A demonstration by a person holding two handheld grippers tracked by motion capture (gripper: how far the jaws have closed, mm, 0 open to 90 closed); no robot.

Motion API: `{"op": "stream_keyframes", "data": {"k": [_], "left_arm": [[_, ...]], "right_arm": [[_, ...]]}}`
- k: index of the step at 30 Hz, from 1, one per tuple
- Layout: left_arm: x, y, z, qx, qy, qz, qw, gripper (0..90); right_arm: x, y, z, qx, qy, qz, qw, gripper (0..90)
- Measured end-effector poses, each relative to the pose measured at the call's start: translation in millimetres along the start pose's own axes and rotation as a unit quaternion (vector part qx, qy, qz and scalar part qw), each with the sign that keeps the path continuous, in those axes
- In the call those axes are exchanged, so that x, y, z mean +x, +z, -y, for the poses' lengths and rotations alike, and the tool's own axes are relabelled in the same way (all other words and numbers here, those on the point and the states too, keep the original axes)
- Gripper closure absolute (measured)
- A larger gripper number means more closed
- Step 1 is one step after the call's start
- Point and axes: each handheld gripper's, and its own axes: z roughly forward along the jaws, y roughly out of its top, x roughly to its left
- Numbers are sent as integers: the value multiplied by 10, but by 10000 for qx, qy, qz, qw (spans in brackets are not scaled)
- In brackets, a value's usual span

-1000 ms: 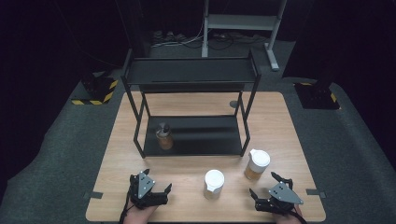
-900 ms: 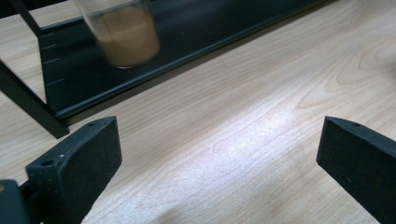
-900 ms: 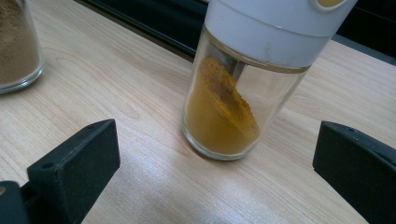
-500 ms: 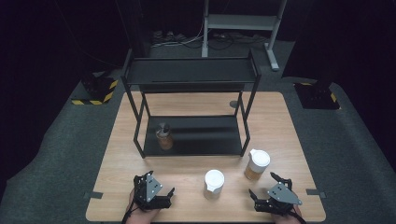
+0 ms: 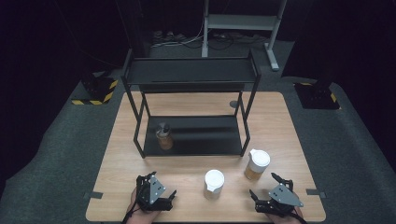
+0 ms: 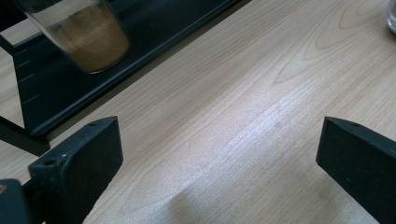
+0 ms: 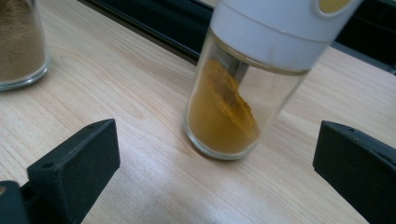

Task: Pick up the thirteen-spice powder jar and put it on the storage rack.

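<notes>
Three spice jars are in view. One with brown powder (image 5: 164, 138) (image 6: 93, 42) stands on the lower tier of a black rack (image 5: 196, 135). Two white-lidded jars stand on the table in front: a middle one (image 5: 214, 183) (image 7: 18, 42) and a right one with orange powder (image 5: 256, 164) (image 7: 233, 102). My left gripper (image 5: 161, 185) (image 6: 219, 154) rests open near the front edge, with bare wood between its jaws. My right gripper (image 5: 263, 185) (image 7: 218, 161) is open just short of the orange jar, which stands ahead of its gap, untouched.
The rack's upper shelf (image 5: 191, 71) overhangs the lower tier on thin black posts. The wooden table (image 5: 289, 135) sits on grey carpet. A small round grey disc (image 5: 233, 103) lies behind the rack. The foot of a glass (image 6: 391, 14) shows at the left gripper view's top right.
My left gripper has shifted slightly toward the front edge and turned a little to the right. The right gripper and the jars have stayed put.
</notes>
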Motion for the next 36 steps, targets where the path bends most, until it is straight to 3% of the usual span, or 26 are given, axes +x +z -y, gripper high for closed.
{"op": "stream_keyframes", "data": {"k": [16, 36], "left_arm": [[2, -3, 2, -9, 108, 55, 9999, 9], [16, -9, 18, -53, 104, 96, 9999, 9]], "right_arm": [[-9, -203, -78, -175, 54, 43, 9998, 0], [69, -330, -218, -383, 113, -173, 9991, 0]]}}
